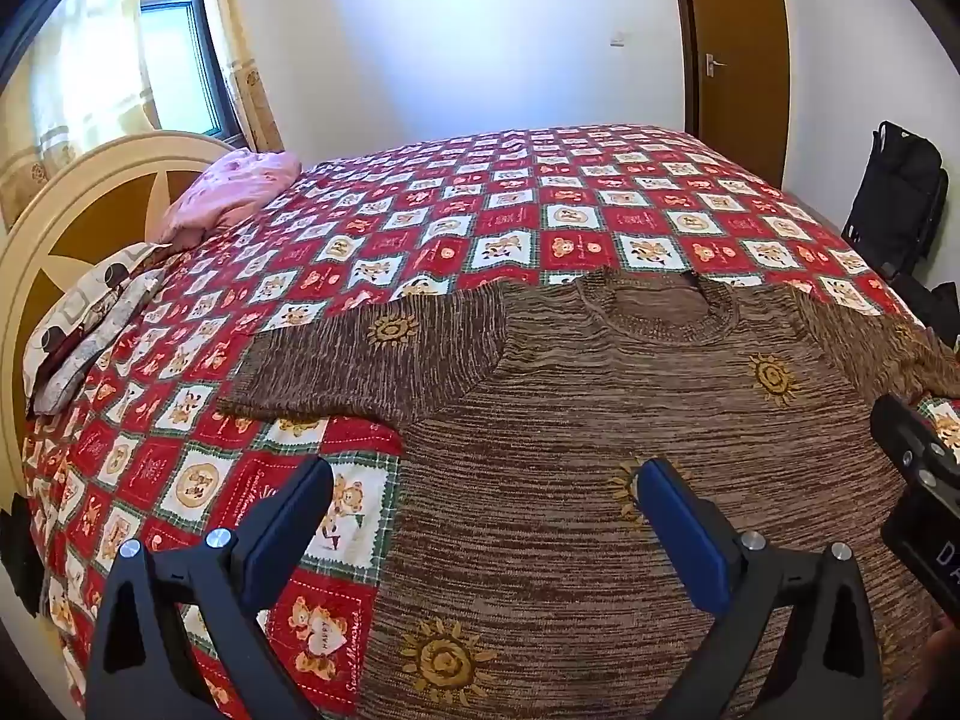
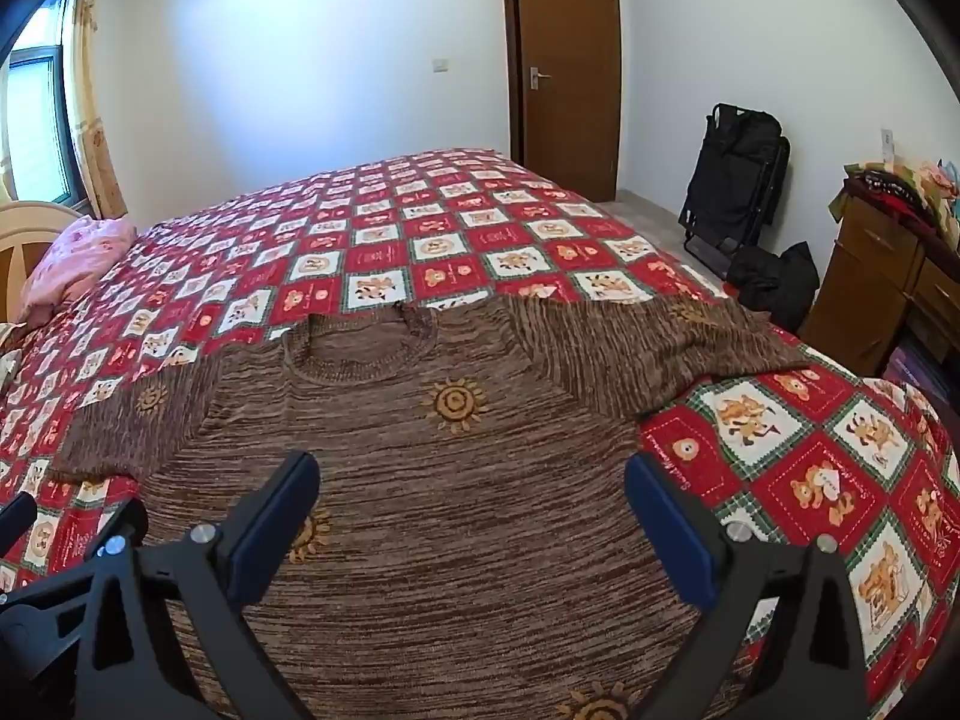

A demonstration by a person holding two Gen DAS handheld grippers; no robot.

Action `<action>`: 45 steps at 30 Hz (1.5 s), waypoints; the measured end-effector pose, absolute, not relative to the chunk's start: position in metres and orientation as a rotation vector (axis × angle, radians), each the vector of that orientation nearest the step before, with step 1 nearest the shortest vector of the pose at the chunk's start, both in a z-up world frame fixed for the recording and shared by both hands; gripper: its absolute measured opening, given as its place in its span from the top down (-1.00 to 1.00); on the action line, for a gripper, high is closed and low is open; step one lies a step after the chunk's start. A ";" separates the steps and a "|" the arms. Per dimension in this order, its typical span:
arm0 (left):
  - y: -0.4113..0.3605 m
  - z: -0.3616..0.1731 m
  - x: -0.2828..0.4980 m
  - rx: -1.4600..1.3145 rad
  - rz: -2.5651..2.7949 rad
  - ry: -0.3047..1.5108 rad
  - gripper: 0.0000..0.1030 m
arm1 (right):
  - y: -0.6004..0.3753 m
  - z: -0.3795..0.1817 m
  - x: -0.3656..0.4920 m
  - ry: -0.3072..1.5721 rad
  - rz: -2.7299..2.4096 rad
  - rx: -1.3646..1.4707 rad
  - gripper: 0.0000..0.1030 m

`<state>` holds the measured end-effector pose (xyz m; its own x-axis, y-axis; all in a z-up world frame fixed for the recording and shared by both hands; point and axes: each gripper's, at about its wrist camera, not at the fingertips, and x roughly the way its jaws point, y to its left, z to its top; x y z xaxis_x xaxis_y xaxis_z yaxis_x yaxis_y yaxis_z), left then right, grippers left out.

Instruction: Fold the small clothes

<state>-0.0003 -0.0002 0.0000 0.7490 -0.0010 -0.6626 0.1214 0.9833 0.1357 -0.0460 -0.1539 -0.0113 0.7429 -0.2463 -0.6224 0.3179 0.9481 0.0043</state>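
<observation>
Brown knit sweater [image 1: 630,408], marled horizontal streaks, chunky ribbed round collar at 12 o'clock, scattered yellow sun motifs, lies flat and face-up on the bed, body spread toward the viewer, both sleeves out sideways at roughly 9 and 3 o'clock. Left sleeve [image 1: 360,360] is a blunt, short-looking slab with a straight lower edge; right sleeve [image 2: 648,354] has soft wrinkles and runs to the mattress edge. Under it, a quilted-look bedspread [image 1: 420,228] of red and white squares with teddy-bear prints and green checked borders, smooth, covers the whole bed. Left gripper [image 1: 483,516] hovers over the sweater's left hem side, black angular arms with blue flat pads, jaws spread wide, nothing between them; left pad sits over bedspread, right pad over knit. Right gripper [image 2: 471,510] likewise wide apart and empty, both pads above the sweater body near its right edge. Contact with fabric: cannot tell. At 10 o'clock a pink crumpled pillow [image 1: 234,192] and a patterned pillow [image 1: 90,324] against a cream arched headboard [image 1: 72,204]. Brown wooden door [image 2: 570,66] at 12 to 1 o'clock, black folded frame-and-fabric item [image 2: 735,174] leaning on the white wall, wooden dresser [image 2: 882,276] at 3 o'clock, curtained window [image 1: 174,60] at 11.
</observation>
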 end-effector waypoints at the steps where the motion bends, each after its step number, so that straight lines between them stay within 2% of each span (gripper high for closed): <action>1: 0.000 0.000 -0.001 0.174 -0.068 0.721 -0.98 | -0.154 -0.011 -0.046 0.666 -0.310 0.112 -1.00; 23: -0.012 0.001 0.003 0.178 -0.076 0.716 -0.98 | -0.159 -0.012 -0.045 0.682 -0.305 0.137 -1.00; 35: -0.015 0.000 0.019 0.283 0.007 0.705 -0.98 | -0.192 -0.009 -0.042 0.689 -0.326 0.200 -1.00; 45: -0.015 -0.009 0.037 0.240 -0.023 0.838 -0.98 | -0.245 0.005 -0.038 0.679 -0.410 0.214 -0.99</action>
<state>0.0375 -0.0153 -0.0086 0.6707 0.0739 -0.7381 0.1148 0.9727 0.2017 -0.0381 -0.2454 0.0045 0.7026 -0.2964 -0.6469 0.4340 0.8990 0.0594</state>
